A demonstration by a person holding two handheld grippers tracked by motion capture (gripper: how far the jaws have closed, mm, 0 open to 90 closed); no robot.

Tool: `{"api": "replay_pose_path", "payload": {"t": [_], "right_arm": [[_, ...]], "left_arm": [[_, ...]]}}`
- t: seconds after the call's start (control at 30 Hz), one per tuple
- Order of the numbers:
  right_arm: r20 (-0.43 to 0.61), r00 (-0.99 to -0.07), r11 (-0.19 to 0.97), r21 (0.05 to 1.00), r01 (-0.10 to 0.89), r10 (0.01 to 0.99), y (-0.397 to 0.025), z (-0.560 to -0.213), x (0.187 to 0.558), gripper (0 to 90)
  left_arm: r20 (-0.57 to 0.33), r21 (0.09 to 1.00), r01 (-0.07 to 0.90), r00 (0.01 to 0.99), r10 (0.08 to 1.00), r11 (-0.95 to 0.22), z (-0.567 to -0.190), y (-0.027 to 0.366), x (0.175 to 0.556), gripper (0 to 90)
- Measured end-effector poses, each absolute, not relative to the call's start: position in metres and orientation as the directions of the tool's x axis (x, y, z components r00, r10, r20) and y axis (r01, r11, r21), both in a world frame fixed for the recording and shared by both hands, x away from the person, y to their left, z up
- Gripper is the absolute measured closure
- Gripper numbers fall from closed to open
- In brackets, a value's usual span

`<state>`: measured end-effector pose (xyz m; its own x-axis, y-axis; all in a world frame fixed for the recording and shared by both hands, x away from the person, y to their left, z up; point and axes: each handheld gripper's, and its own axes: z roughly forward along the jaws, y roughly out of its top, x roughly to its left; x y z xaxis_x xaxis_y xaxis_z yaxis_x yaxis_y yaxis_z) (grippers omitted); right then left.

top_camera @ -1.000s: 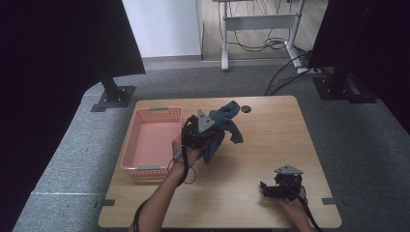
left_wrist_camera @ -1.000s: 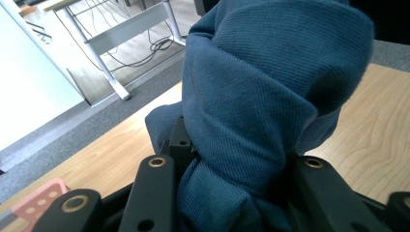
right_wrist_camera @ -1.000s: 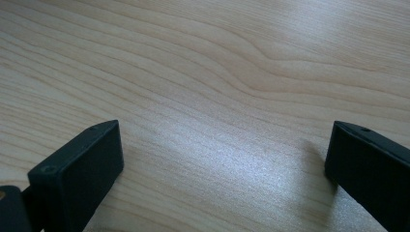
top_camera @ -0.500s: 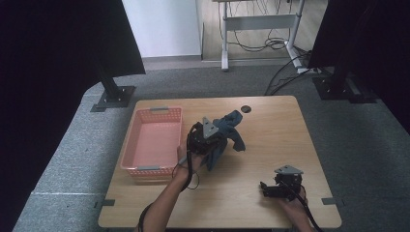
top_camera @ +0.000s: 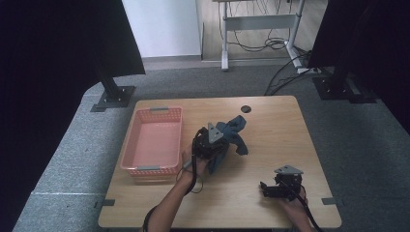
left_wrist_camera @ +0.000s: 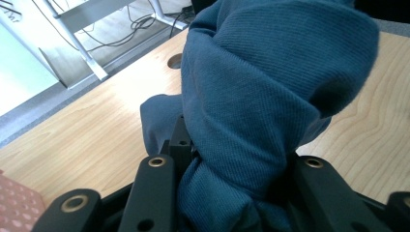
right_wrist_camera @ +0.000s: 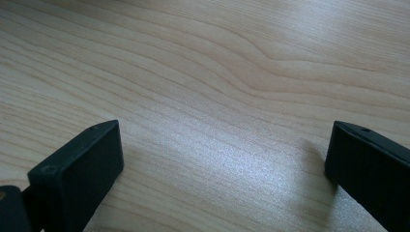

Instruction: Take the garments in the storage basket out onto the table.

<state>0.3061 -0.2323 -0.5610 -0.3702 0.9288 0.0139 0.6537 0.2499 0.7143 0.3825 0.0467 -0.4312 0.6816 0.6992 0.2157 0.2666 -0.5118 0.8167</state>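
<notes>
One blue cloth (top_camera: 231,136) in left claw (top_camera: 211,148), one pink basket (top_camera: 153,141).

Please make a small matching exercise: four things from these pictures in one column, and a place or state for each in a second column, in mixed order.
Things:
1. blue cloth
2. pink basket
3. left tool
4. right tool

Places or states:
a. open, over bare wood near the table's front right
b. empty, at the table's left side
c. bunched between black jaws
d. shut on fabric at mid-table

Pairs: 1-c, 2-b, 3-d, 4-a
</notes>
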Motion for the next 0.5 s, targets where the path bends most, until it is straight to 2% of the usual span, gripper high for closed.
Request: {"api": "replay_pose_path", "payload": {"t": [0.5], "right_arm": [[0.014, -0.371, 0.25, 0.714, 0.654, 0.929, -0.2323, -0.561, 0.306, 0.0]], "left_arm": [[0.206, 0.81, 0.273, 0.696, 0.688, -0.519, -0.4397, 0.0418, 0.3817, 64.8]]}}
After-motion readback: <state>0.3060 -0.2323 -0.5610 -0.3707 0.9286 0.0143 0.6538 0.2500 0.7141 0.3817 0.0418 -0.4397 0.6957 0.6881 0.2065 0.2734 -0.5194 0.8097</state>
